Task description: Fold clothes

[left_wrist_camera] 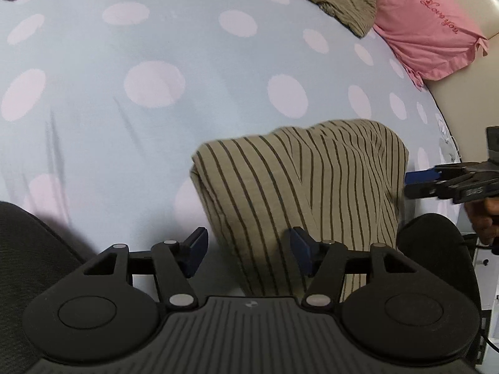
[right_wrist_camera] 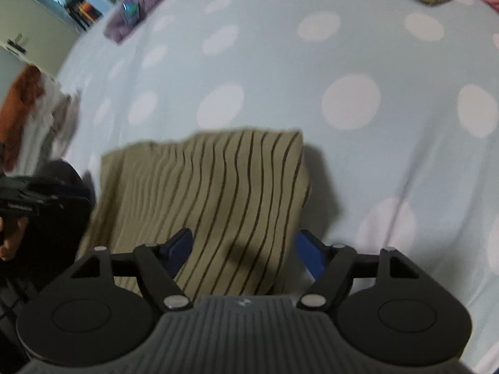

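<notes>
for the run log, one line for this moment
striped garment: folded on bed | left gripper: open, empty | right gripper: open, empty

The left gripper (left_wrist_camera: 248, 257) pointed steeply downward, its blue-padded jaws spread apart and gripping nothing. The right gripper (right_wrist_camera: 246, 254) tilted down likewise, jaws wide and empty. A bare hand (left_wrist_camera: 482, 222) gripped the right tool's handle from below.

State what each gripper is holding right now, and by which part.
Nothing is held. The left gripper and right gripper both stand open above the folded striped garment, pads clear of the cloth.
</notes>
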Tool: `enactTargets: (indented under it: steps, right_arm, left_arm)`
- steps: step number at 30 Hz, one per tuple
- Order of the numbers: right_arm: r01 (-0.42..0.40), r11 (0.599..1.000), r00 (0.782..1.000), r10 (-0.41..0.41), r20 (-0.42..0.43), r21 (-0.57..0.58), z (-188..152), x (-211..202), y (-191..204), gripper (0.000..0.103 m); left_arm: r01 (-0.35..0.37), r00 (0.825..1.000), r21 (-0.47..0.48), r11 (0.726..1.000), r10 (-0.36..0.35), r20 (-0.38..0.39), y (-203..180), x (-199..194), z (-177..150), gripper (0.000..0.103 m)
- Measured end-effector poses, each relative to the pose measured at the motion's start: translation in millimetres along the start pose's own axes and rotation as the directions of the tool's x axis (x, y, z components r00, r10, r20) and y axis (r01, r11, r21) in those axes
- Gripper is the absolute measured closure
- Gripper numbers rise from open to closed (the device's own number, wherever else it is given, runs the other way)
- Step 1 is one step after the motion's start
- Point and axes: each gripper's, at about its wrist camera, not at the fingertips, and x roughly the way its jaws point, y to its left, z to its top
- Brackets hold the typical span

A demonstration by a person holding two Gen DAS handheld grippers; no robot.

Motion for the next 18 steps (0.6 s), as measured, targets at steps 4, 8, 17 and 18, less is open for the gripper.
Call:
enactTargets:
  steps: [4, 8, 17, 18]
  right_arm:
    - [-0.055, 0.996, 0.997, 0.059, -0.051, 0.072, -5, 22, -4, 0.027]
    - [-0.037, 0.996, 0.996, 0.043, -0.073, 0.087, -13, 29, -8, 0.085]
    - [-0.031, 0.999, 1.000, 0.031, 0.001, 0.030, -14, -17, -13, 0.101]
    - [-0.027, 0.999, 1.000, 0.027, 0.003, 0.025, -13, -21, -14, 0.101]
  left_arm:
    - [0.042, 0.999, -0.011, 0.999, -0.042, -0.023, -2, 4, -5, 0.047]
    - [0.056, 0.996, -0.007, 0.998, -0.056, -0.067, -7, 15, -12, 0.049]
    - [0.012, 0.993, 0.026, 1.000, -0.009, -0.115, -9, 21, -20, 0.098]
    - [-0.003, 0.990, 0.045, 0.999, 0.009, -0.139, -10, 24, -23, 0.098]
